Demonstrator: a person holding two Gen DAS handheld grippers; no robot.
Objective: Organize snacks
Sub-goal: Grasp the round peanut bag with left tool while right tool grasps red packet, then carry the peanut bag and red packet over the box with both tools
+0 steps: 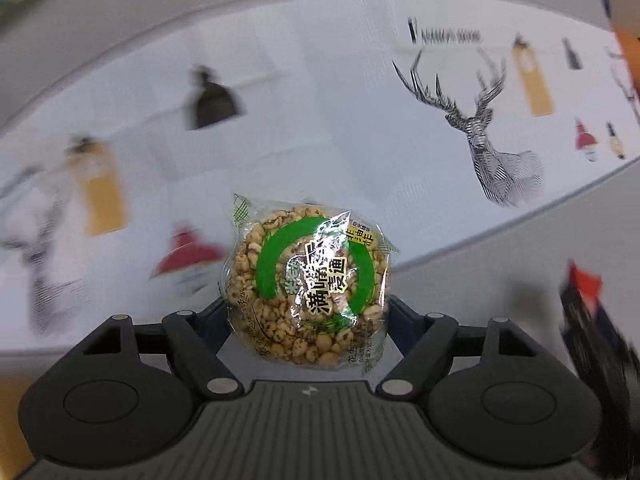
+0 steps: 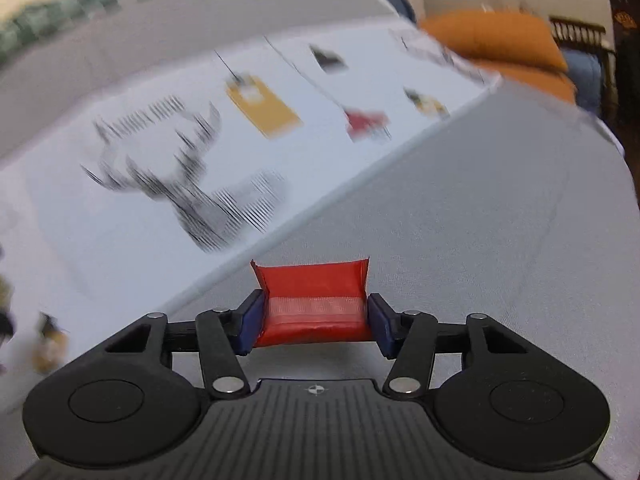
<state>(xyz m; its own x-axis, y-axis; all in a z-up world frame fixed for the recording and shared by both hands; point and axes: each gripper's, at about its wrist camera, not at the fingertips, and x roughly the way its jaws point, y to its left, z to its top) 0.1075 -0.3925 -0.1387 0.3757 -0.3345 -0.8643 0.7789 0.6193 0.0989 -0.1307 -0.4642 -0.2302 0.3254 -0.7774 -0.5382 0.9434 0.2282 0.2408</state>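
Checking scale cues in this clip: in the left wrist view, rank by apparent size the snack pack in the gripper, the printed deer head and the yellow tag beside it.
1. Round puffed-grain snack pack, inflated by nearness to the camera.
2. Printed deer head.
3. Yellow tag print, clearly smallest.

Your left gripper is black with dark blue fingers, and the snack round between them is tan puffed grain in clear wrap, printed with a bright green ring, white lettering and a yellow corner label. Your right gripper has blue pads too; the packet between them is glossy red with a paler checked band. The cloth is white, patterned with a black line-drawn deer head, mustard tags and small red and black bottles. The surface beneath is plain grey, and the cushions are orange.
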